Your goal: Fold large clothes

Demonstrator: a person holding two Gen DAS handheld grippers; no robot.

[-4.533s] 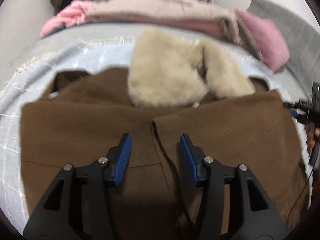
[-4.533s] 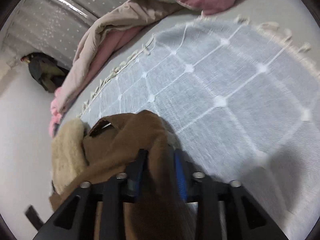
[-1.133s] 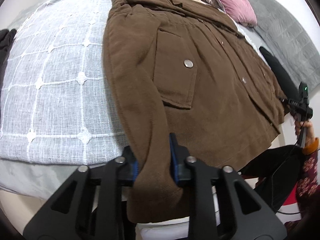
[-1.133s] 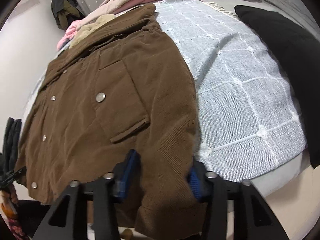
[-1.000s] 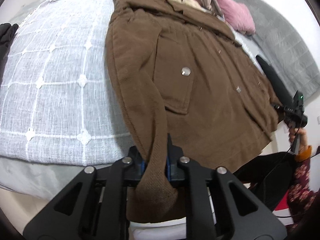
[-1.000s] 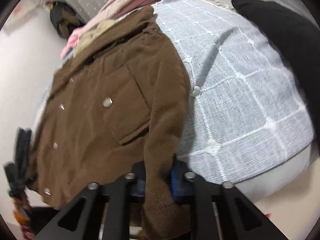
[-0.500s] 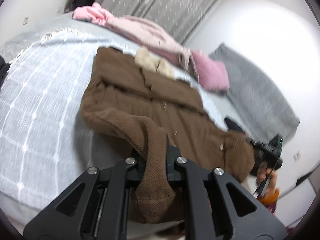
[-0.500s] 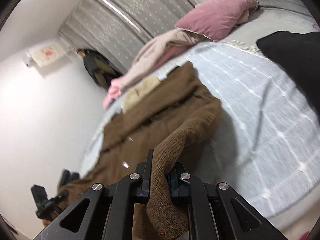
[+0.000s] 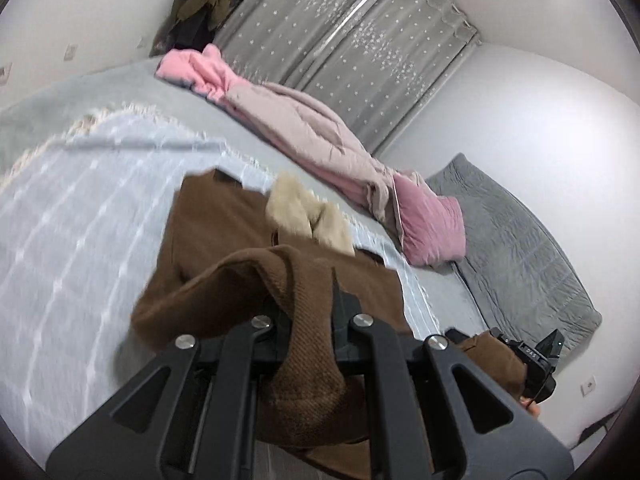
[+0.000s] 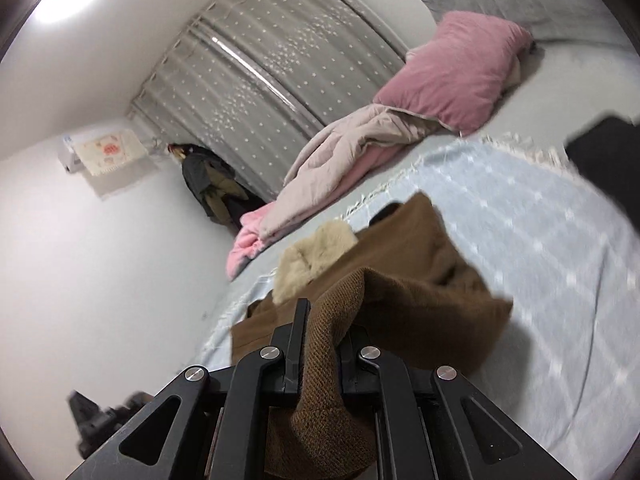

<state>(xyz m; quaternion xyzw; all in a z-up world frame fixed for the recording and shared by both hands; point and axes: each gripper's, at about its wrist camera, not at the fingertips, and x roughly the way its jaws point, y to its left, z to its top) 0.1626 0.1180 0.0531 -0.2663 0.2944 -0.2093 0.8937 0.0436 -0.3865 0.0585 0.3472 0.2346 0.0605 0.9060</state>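
A: Where is the brown coat (image 9: pixel 224 232) lying?

B: On the bed (image 9: pixel 52 108), spread over the pale blue checked throw (image 9: pixel 72 216). Its cream fur collar (image 9: pixel 308 216) sits at the coat's far end, toward the heap of bedding.

A: And the left tool (image 9: pixel 310 316)?

B: Clamped tight on a ribbed brown cuff (image 9: pixel 308 364) of the coat. The cloth fills the whole space between the two black fingers, and the sleeve (image 9: pixel 224 280) rises off the coat's body in an arch to reach it.

A: The right tool (image 10: pixel 322 344)?

B: Much the same. It is pinched hard on the other ribbed cuff (image 10: pixel 320 420), which hangs down in front of the camera, and that sleeve (image 10: pixel 420 300) lifts up from the coat's other side.

A: Can you see one tool from the other?

B: From the left wrist view, a dark device (image 9: pixel 532 360) shows past the coat's near right corner, with brown cloth beside it. I cannot tell more than that.

A: What lies beyond the coat?

B: Past the collar, a pink quilt (image 9: pixel 288 120) is bunched across the bed, with a pink pillow (image 10: pixel 452 68) at its end. A grey blanket (image 9: pixel 516 248) is farther off on the pillow's side. A black cushion (image 10: pixel 604 152) rests at the throw's edge, apart from the coat. Grey starred curtains (image 10: pixel 272 68) hang behind the quilt.
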